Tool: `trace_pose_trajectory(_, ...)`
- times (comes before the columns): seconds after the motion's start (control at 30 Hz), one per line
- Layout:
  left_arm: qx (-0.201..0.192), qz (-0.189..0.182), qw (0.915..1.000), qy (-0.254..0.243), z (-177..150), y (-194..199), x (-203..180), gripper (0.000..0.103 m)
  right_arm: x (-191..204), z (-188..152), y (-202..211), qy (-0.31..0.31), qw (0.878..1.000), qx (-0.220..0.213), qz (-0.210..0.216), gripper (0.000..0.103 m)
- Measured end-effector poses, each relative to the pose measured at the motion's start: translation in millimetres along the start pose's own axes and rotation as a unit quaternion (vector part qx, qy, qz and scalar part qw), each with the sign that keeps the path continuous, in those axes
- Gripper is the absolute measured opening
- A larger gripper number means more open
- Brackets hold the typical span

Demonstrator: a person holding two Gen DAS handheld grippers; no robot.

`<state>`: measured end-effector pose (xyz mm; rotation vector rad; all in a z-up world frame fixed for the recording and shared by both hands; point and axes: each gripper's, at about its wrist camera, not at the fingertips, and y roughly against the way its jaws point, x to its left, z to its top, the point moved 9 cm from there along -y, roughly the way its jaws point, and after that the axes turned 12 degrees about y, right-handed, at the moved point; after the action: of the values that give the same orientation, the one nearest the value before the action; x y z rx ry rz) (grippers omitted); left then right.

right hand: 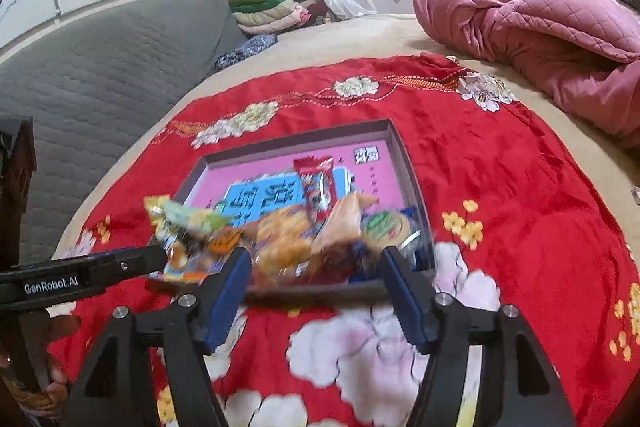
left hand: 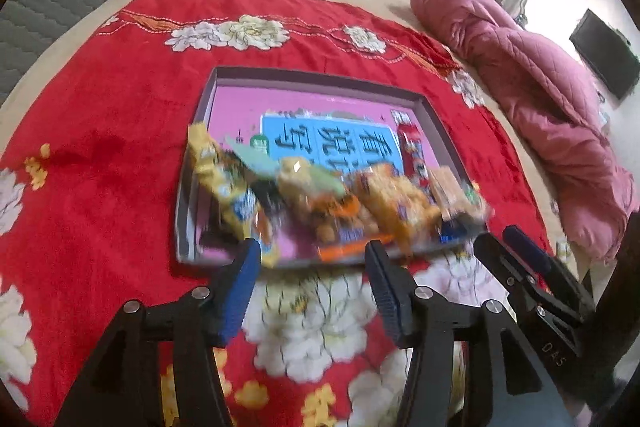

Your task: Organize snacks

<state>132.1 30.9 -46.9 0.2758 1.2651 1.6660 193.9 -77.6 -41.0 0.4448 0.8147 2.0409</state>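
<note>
Left wrist view. Left gripper (left hand: 310,259): jaws wide apart, nothing between the pads, poised just before the near rim of the tray (left hand: 436,123). Snacks (left hand: 320,199): a blurred heap of yellow, orange and green packets piled at the tray's near edge, one yellow packet (left hand: 224,179) overhanging the near-left rim. Red packet (left hand: 412,147) further back in the tray. Blue panel on the tray floor bears large Chinese characters. Right gripper (left hand: 516,251), just right of the tray's near corner, is marked "DAS".

Right wrist view. Right gripper (right hand: 314,267): jaws wide, empty, at the tray's near rim. The left gripper's arm reads "GenRobot.AI".

Risk: packets at the rim look likely to slide onto the red cloth (right hand: 500,167) if nudged.
</note>
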Motion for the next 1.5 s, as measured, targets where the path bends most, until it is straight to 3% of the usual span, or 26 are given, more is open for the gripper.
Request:
trace_pose_trajectory(0.1,0.000,0.015,0.9998,-0.010,-16.6,8.2,0.3,0.057,4.3,-8.2,12.8,0.007,1.000,0.009,-0.011,0.079)
trace_pose_trajectory(0.3,0.001,0.029,0.9996,-0.006,-48.2,21.9,6.4,0.057,2.7,-31.0,33.1,0.005,0.999,0.025,-0.042,0.089)
trace_pose_trajectory(0.77,-0.006,0.044,0.9988,-0.022,-65.4,35.2,3.1,0.057,21.2,-36.5,51.2,0.054,0.996,0.019,-0.063,0.090)
trace_pose_trajectory(1.5,-0.006,0.064,0.9977,-0.020,-63.9,33.1,8.4,0.057,20.8,-39.0,48.9,0.053,0.996,0.025,-0.061,0.091)
